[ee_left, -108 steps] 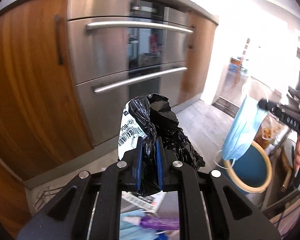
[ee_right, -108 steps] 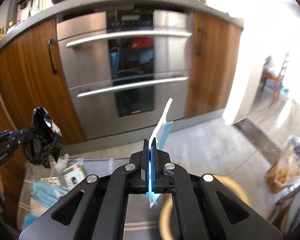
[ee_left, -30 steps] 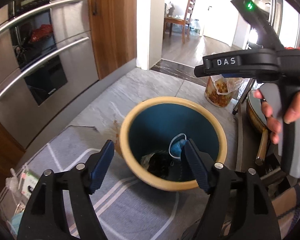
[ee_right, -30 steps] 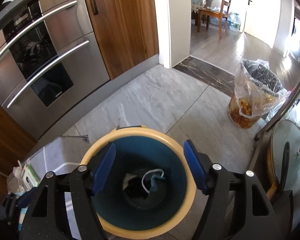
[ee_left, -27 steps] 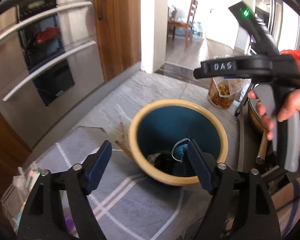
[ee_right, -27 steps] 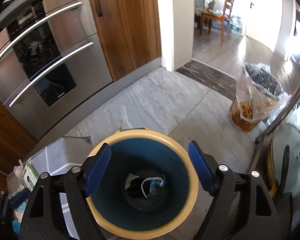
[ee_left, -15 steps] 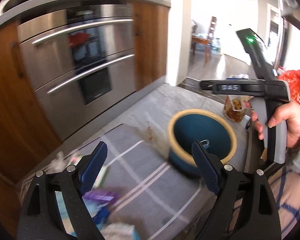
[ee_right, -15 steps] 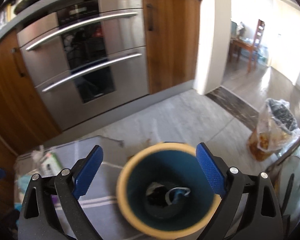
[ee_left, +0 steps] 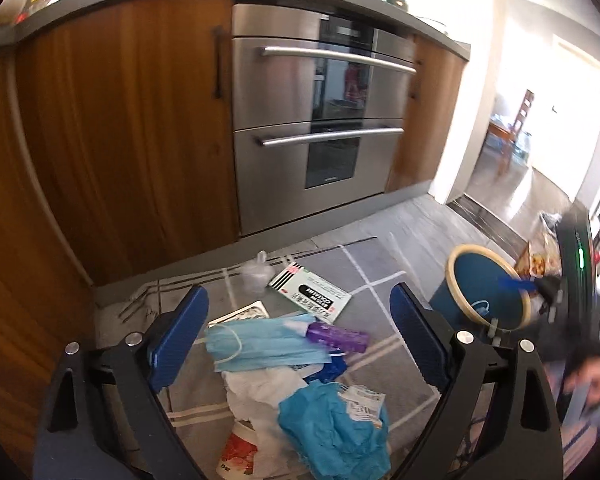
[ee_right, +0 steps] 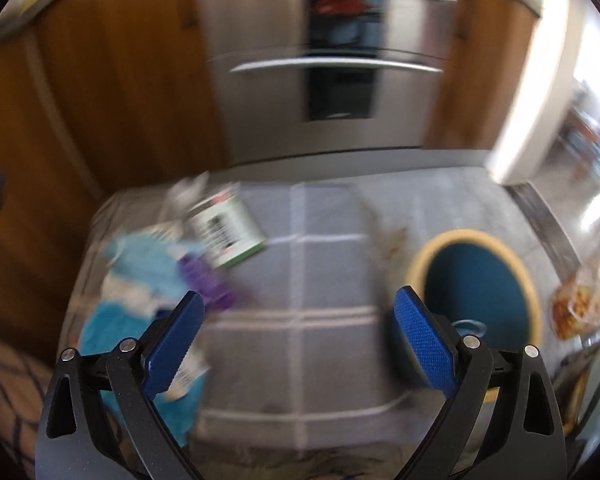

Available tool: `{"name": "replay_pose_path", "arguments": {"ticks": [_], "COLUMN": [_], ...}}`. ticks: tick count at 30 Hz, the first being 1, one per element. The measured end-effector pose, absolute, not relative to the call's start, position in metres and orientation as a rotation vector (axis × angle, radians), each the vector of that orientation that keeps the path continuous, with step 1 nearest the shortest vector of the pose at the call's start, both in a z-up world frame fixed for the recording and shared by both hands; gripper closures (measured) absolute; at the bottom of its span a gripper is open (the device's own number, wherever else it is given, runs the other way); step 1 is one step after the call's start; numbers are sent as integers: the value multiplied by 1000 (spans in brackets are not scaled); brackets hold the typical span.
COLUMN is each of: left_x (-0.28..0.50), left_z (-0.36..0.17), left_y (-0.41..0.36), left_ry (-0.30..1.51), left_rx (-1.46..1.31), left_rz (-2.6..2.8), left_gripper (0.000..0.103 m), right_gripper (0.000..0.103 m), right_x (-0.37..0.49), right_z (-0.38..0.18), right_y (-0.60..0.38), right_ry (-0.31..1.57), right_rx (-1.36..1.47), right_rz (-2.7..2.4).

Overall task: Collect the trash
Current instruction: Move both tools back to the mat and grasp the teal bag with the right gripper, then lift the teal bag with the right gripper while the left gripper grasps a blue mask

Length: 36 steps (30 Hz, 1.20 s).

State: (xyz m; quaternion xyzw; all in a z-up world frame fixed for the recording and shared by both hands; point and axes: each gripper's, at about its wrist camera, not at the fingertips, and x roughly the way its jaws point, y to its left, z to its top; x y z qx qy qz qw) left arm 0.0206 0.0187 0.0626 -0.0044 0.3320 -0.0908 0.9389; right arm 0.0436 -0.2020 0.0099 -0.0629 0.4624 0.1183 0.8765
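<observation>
A pile of trash lies on the grey rug point(ee_left: 380, 272): a blue face mask point(ee_left: 268, 346), a purple tube point(ee_left: 338, 336), a white and green box point(ee_left: 310, 294), crumpled blue paper point(ee_left: 334, 436), white tissue point(ee_left: 260, 394) and a small cup point(ee_left: 238, 446). My left gripper point(ee_left: 300, 344) is open and empty right above the pile. The blue bin point(ee_left: 486, 294) with a cream rim stands at the right with a mask loop inside. My right gripper point(ee_right: 300, 336) is open and empty over the rug, between the blurred pile point(ee_right: 168, 268) and the bin point(ee_right: 476, 280). It also shows in the left wrist view point(ee_left: 516, 284).
Wooden cabinets point(ee_left: 120, 132) and a steel double oven point(ee_left: 320, 128) stand behind the rug. A clear bag of food scraps point(ee_right: 584, 304) sits right of the bin. A clear plastic cup point(ee_left: 254, 276) lies at the rug's far edge. A doorway point(ee_left: 540, 128) opens at the right.
Both grippers have swung left from over the bin to the trash pile on the rug. Both stay open and empty. The right wrist view is motion-blurred.
</observation>
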Motion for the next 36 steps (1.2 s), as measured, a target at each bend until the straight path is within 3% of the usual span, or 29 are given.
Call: {"name": "replay_pose_path", "arguments": {"ticks": [7,17,19,21,22,24,27,36], "left_x": [22,32,32,32,33,33,34,37], "left_z": [53,38,35,34,34,33,32,25], "left_y": [44,86,90,91,91,91,89,89], "left_ry": [696,778,783,787,790,797,801,832], "left_rx": [-1,-109,-132,-136,-134,-137,-133,-120], "left_rz": [-160,-70,-73,-69,-68,-69,-66,-53], "left_gripper": [12,12,12,12,12,12,12,12], "right_gripper": [7,10,19,40,44,66,84,88], "right_x": [5,-19,-17,-13,-13,-11,-8,17], "right_z": [-34,-52,-60,-71,-75,-80,-74,-31], "right_y": [-126,-63,-55,-51,-52,-57,-66,-114], "right_ry": [1059,1058,1063,1091,1103,1118,1106,1049], "right_rx": [-134,-187,-235,-273,-278,-274,-245,-62], "right_rz": [392,541,529,511,506,497,480,361]}}
